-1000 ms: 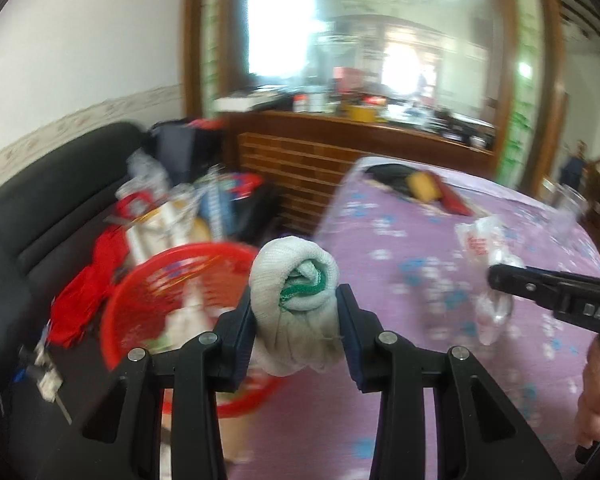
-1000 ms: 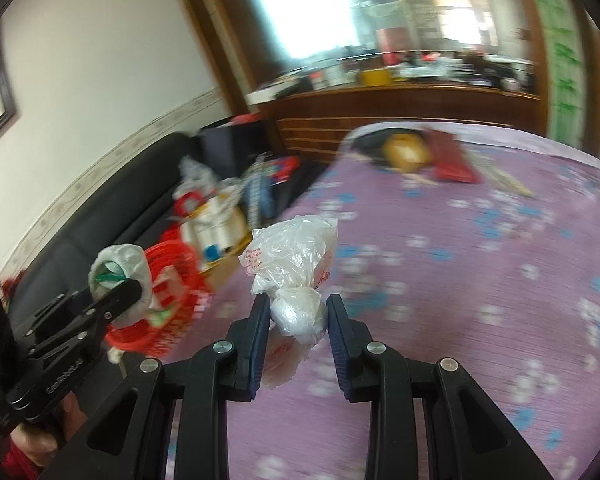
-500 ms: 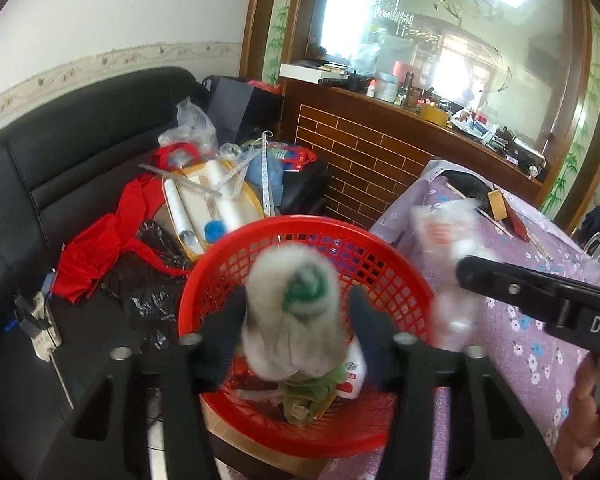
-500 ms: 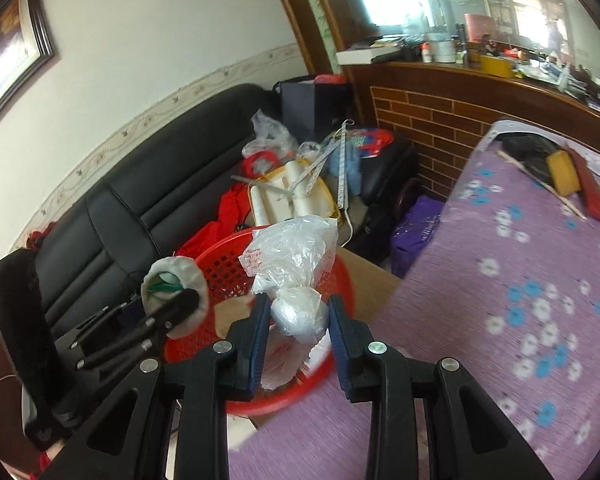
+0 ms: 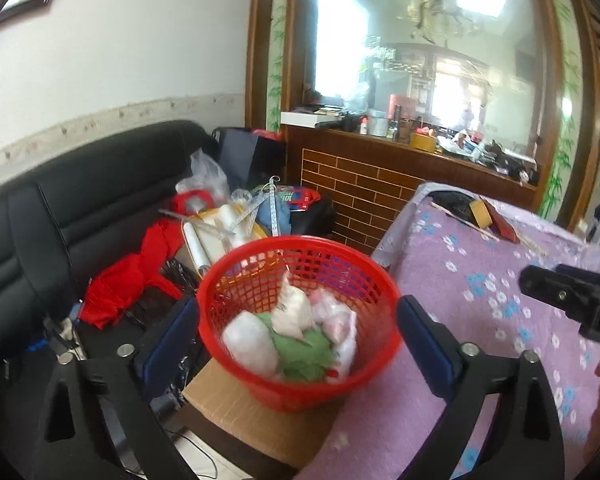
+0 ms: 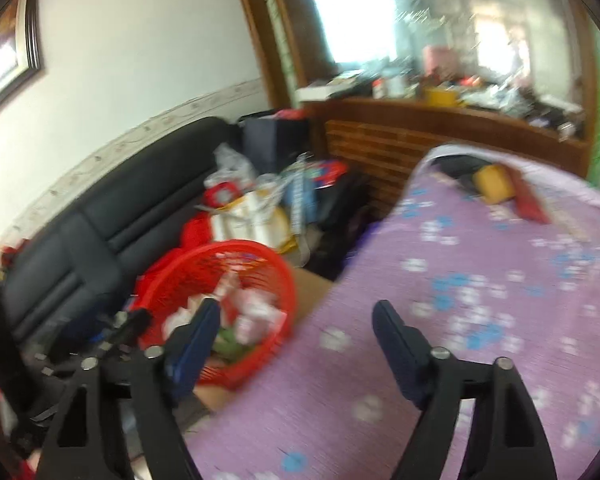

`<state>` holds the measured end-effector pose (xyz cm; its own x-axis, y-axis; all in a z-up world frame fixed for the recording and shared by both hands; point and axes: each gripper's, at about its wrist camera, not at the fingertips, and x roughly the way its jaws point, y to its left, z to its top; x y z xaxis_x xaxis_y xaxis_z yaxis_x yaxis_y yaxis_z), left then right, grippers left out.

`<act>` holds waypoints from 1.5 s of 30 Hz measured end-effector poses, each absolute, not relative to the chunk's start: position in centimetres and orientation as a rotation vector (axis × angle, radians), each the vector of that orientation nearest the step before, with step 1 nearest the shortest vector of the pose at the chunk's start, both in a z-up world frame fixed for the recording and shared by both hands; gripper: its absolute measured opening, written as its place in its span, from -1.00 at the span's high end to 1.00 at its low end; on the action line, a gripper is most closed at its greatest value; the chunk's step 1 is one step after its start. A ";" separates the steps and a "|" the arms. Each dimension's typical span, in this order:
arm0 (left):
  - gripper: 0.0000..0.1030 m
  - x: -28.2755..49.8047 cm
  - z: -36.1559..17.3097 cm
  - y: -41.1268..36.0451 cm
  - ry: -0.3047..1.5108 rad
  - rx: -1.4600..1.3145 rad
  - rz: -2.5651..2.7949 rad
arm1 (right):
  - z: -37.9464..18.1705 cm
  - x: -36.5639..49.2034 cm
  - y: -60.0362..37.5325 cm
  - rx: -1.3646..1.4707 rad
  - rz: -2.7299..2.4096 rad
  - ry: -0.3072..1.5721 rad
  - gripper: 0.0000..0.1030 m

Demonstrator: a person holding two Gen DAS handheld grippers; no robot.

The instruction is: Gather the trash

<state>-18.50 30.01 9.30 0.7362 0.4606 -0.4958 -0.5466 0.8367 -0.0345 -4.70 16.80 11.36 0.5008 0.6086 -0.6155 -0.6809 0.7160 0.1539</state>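
A red mesh basket (image 5: pixel 300 242) stands on a cardboard box beside the table and holds a white cloth wad (image 5: pixel 248 344), green trash and crumpled plastic bags (image 5: pixel 336 320). My left gripper (image 5: pixel 298 340) hovers over the basket with its jaws opening wide and nothing between the pads. In the blurred right wrist view, my right gripper (image 6: pixel 298 330) hangs over the table's left edge, just right of the basket (image 6: pixel 240 246). Its jaws are opening too, with nothing in them. The right gripper's tip (image 5: pixel 568 300) shows at the right of the left wrist view.
The table (image 5: pixel 480 320) wears a purple flowered cloth, with a yellow block and red items at its far end (image 5: pixel 484 216). A black sofa (image 5: pixel 80 208) on the left carries red cloth, paper rolls and bags. Behind stands a brick-fronted wooden counter (image 5: pixel 360 184).
Both grippers swung left from above the table to the basket and opened. The white cloth wad left the left gripper and the plastic bag left the right; both lie in the basket.
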 end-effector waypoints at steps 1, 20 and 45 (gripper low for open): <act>-0.94 -18.7 9.2 29.2 0.494 -0.173 0.555 | 11.2 -5.5 15.5 -0.149 0.720 0.676 -0.68; -0.97 -19.0 7.0 20.0 0.575 0.018 0.599 | 8.0 -11.7 0.8 -0.272 0.353 0.577 -0.87; -0.97 -18.8 5.8 19.9 0.581 0.036 0.607 | 7.8 -12.4 2.0 -0.295 0.375 0.588 -0.87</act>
<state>-18.84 19.91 5.83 0.6676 0.5475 -0.5045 -0.5279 0.8260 0.1978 -12.36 1.96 7.78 0.7683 0.2581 -0.5857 -0.4232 0.8914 -0.1623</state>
